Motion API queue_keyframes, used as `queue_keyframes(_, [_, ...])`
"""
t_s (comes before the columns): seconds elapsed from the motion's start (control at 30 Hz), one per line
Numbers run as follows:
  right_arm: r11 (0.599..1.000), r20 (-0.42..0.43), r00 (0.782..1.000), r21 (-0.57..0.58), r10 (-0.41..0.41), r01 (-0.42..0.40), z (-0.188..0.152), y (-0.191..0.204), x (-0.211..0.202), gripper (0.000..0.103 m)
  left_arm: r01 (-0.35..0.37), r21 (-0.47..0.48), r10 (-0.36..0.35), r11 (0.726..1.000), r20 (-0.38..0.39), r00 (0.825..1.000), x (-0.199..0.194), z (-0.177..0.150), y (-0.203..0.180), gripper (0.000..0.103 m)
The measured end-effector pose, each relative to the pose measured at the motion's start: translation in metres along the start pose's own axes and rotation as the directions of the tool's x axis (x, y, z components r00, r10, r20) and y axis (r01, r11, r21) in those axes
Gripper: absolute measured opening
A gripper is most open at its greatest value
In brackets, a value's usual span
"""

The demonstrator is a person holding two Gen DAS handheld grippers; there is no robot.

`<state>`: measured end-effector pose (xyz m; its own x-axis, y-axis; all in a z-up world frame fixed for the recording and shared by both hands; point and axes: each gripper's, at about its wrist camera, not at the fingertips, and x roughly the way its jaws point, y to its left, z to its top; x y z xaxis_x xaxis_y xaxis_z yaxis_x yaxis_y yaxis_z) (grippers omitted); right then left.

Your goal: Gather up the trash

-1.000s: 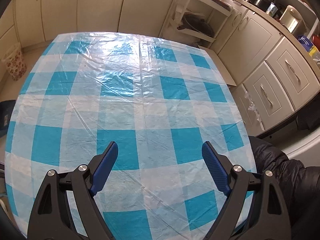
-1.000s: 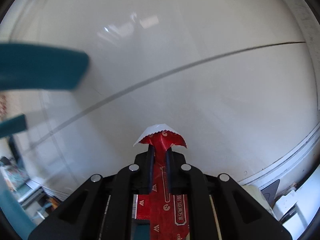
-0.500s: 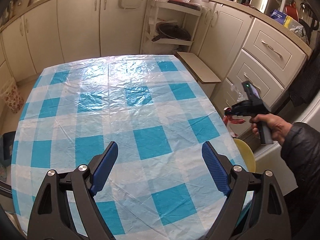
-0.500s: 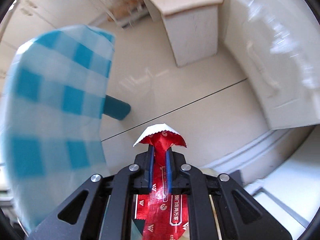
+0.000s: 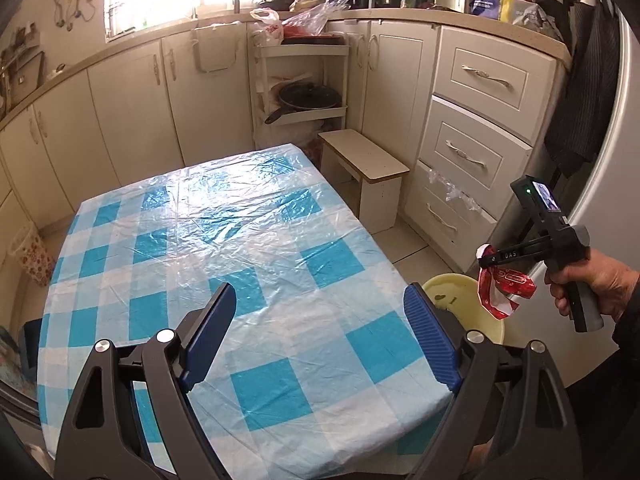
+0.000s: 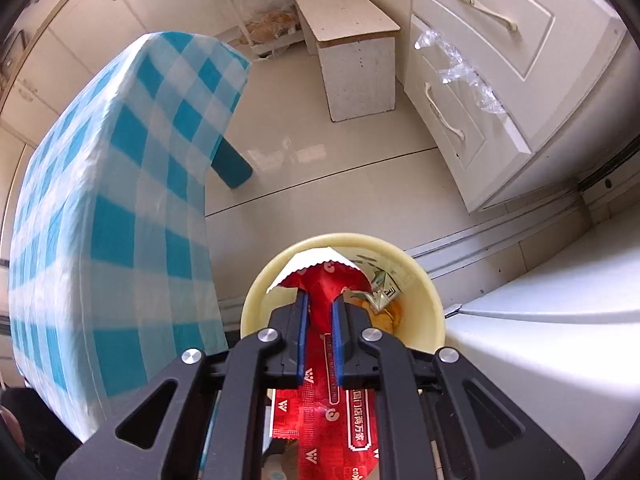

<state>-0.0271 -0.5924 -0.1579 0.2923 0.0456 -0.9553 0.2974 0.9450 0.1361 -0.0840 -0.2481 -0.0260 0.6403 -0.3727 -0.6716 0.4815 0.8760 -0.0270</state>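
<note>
Red foil wrapper, white on its inner face, is clamped between the blue pads of the right tongs; the jaws are nearly closed on it, with the crumpled top sticking out past the tips and the printed length trailing back under the frame. Right tongs point steeply down over a pale yellow bin that stands on the tiled floor beside the table. Bin already holds some scraps: an orange piece and a bit of foil are visible against its inner wall. Wrapper is above the bin's mouth, still gripped.

From the left wrist view, the same wrapper hangs from the right tongs, held by a hand in a dark sleeve, off the table's right edge with the bin just below.

Left tongs are spread wide, nothing between the pads, hovering over the near part of the table. Table carries a blue-and-white checked cloth under clear plastic. A small white stool stands on the floor near the drawers.
</note>
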Motion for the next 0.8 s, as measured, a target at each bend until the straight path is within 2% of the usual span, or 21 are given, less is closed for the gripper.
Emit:
queue_keyframes(0.23, [0.996,-0.028,0.999,-0.082,-0.040,0.038,-0.020,0.016,0.008,0.011,-0.019,0.017,0.019,1.000,0.003,1.000,-0.026,-0.019,-0.030,0.082])
queue_keyframes(0.33, [0.992,-0.042,0.996,-0.107,-0.077,0.072,-0.029,0.018,0.015,0.016,-0.029,0.018,0.029,0.999,0.012,1.000,-0.039,-0.023,-0.039,0.086])
queue_keyframes(0.37, [0.991,-0.048,0.995,-0.112,-0.083,0.077,-0.032,0.017,0.017,0.025,-0.030,0.017,0.030,0.999,0.013,0.999,-0.043,-0.025,-0.042,0.087])
queue_keyframes(0.4, [0.989,-0.053,0.994,-0.116,-0.093,0.087,-0.035,0.016,0.019,0.043,-0.029,0.014,0.029,0.999,0.013,1.000,-0.048,-0.026,-0.044,0.088])
queue_keyframes(0.43, [0.988,-0.044,0.994,-0.121,-0.103,0.097,-0.037,0.015,0.018,0.047,-0.026,0.010,0.026,1.000,0.015,1.000,-0.052,-0.026,-0.046,0.089])
queue_keyframes(0.63, [0.994,0.027,0.996,-0.071,-0.082,0.083,-0.043,0.009,-0.013,0.053,-0.015,-0.009,0.015,1.000,0.031,0.999,-0.081,-0.031,-0.055,0.093])
queue_keyframes(0.73, [0.997,0.105,0.993,-0.045,-0.057,0.062,-0.052,0.015,-0.045,0.062,0.001,-0.014,-0.001,1.000,0.031,1.000,-0.093,-0.032,-0.059,0.094])
queue_keyframes(0.8, [0.998,0.188,0.981,-0.024,-0.052,0.057,-0.064,0.023,-0.074,0.068,0.012,-0.019,-0.011,1.000,0.033,0.999,-0.101,-0.033,-0.062,0.095])
